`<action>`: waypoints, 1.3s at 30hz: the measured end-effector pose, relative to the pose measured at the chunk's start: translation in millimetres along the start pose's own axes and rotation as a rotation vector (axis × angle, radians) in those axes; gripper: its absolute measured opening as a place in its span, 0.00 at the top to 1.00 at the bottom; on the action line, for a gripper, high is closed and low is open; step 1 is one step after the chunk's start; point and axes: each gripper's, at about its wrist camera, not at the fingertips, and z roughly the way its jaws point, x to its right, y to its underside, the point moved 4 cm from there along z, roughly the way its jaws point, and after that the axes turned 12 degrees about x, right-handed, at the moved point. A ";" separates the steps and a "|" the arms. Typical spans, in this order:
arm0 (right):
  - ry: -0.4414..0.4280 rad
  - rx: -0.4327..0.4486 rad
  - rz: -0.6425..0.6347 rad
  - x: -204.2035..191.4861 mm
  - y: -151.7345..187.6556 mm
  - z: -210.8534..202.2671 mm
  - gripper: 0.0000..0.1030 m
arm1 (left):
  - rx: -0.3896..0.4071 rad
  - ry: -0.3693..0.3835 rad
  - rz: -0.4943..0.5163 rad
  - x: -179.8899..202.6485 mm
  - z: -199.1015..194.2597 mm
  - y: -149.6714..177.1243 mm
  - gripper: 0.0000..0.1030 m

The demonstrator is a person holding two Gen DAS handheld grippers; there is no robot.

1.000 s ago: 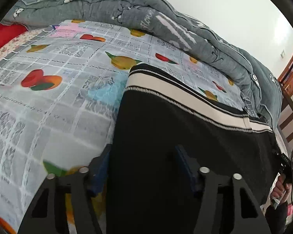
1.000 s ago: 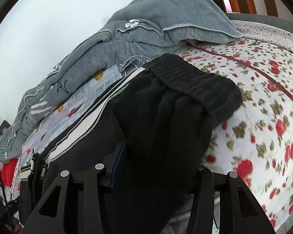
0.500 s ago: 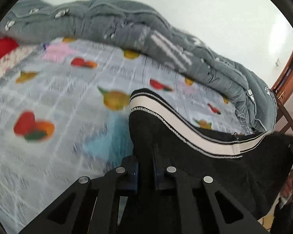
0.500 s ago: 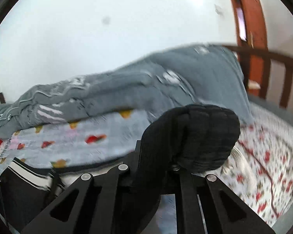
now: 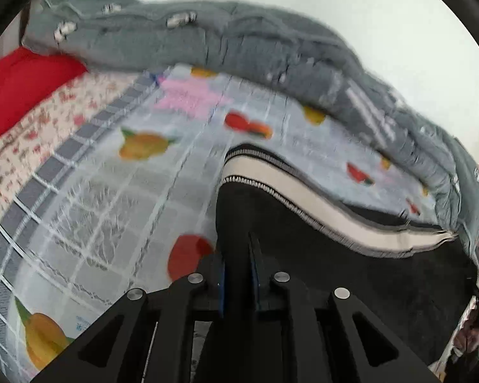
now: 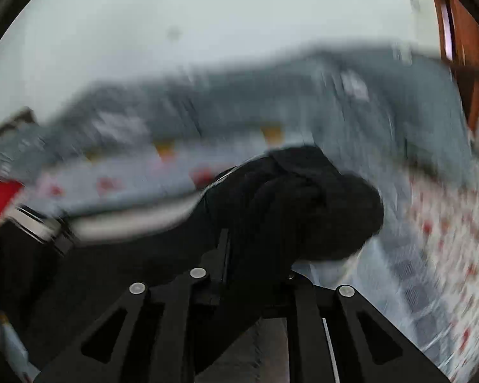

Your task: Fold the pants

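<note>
- The left gripper [image 5: 238, 265] is clamping a fold of the black pants [image 5: 335, 271]; its jaws are standing narrow, with only the pinched cloth between the blue pads.
- The right gripper [image 6: 255, 255] is gripping a bunched end of the pants [image 6: 303, 204]; the jaws are pressing in on thick cloth, and the right finger is mostly hidden behind the bundle.
- In the left wrist view, the pants are running from the jaws toward 3 o'clock, and the cloth is lying over the bed with its edge rising at 12 o'clock from the jaws.
- A cream side stripe [image 5: 319, 204] with dark borders is curving along the upper edge of the pants, from 12 o'clock toward 3 o'clock.
- In the right wrist view, the bundle is hanging above the bed surface, at 1 o'clock from the jaws; the frame is blurred.
- A fruit-print sheet [image 5: 118, 191] is spreading under the pants, filling the area from 9 to 12 o'clock in the left wrist view.
- A grey quilt [image 5: 239, 41] is lying heaped along the far edge of the sheet, from 11 to 3 o'clock.
- A red pillow [image 5: 19, 83] is sitting at 10 o'clock, touching a floral sheet [image 5: 35, 127] just beside the fruit print.
- A white wall [image 6: 207, 16] is filling the upper part of the right wrist view.
</note>
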 end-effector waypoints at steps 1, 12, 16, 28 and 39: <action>0.010 -0.050 0.025 7.1 12.3 8.1 0.86 | -0.012 -0.017 0.009 -1.1 3.3 4.8 0.78; 0.085 0.038 0.082 62.2 28.7 -72.9 0.42 | -0.015 -0.125 0.062 -13.3 -20.6 35.0 0.41; -0.002 0.130 0.113 44.2 4.5 -78.6 0.43 | -0.023 -0.071 -0.015 -23.9 -34.0 46.2 0.41; 0.060 -0.096 -0.060 -2.5 38.0 -18.1 0.43 | -0.001 0.133 -0.142 -38.5 -55.6 71.2 0.41; 0.035 -0.084 0.047 -19.6 41.1 -40.7 0.42 | 0.004 0.164 -0.164 -8.0 -15.8 52.6 0.29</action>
